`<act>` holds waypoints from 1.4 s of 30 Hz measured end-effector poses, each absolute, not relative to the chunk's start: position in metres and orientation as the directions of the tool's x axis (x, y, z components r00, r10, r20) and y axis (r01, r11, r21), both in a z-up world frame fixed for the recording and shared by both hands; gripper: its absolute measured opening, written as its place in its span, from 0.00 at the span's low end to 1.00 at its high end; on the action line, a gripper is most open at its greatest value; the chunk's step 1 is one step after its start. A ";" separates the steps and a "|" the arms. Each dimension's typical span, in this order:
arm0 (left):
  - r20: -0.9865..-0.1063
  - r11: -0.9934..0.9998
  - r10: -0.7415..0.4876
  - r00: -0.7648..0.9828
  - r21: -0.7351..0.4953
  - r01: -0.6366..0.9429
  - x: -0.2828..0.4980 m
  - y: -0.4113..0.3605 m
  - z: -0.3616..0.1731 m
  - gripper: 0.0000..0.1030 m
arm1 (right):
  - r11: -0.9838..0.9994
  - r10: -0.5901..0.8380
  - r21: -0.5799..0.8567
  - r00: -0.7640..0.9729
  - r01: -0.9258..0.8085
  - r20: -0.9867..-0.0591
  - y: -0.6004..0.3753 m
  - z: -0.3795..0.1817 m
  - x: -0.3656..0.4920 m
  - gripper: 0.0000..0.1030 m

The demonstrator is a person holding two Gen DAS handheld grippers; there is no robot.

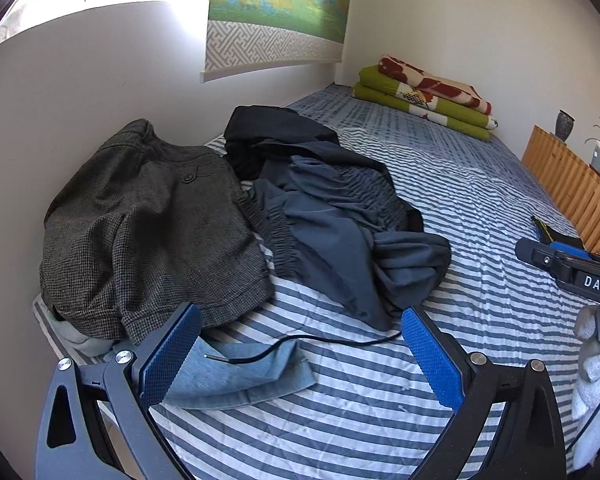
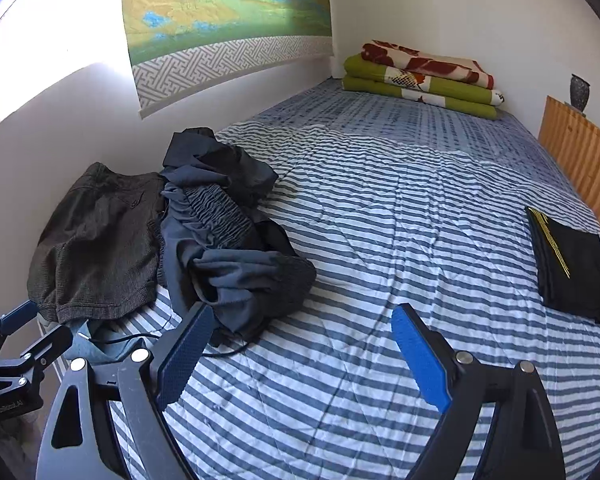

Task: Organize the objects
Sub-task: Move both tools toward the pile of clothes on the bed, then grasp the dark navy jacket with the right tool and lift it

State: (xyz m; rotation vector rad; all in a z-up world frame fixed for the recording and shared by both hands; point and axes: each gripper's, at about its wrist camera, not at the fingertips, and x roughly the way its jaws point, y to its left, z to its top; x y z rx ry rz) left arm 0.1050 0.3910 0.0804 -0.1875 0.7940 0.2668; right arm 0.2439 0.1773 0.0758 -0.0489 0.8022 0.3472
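Note:
A grey tweed jacket (image 1: 148,224) (image 2: 96,240) lies at the bed's left edge against the wall. Beside it sits a crumpled heap of dark blue-grey clothes (image 1: 332,216) (image 2: 224,236). A light blue denim piece (image 1: 236,376) (image 2: 100,344) lies at the near edge with a thin black cord (image 1: 312,342) across it. A folded black garment (image 2: 572,264) rests at the right side. My left gripper (image 1: 300,344) stands open over the denim and striped cover, holding nothing. My right gripper (image 2: 302,344) stands open just right of the clothes heap, also holding nothing.
The bed has a blue-and-white striped cover (image 2: 400,240). Folded green and red blankets (image 2: 424,80) are stacked at the far end. A wooden slatted board (image 2: 580,160) with a vase (image 2: 579,92) runs along the right. A scroll painting (image 2: 228,20) hangs on the left wall.

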 end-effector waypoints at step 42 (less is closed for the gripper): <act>-0.788 0.894 0.134 0.601 -0.167 -0.417 0.140 0.484 -0.007 0.97 | 0.806 0.267 -0.166 0.599 -0.568 -0.755 0.437 0.045 0.412 0.72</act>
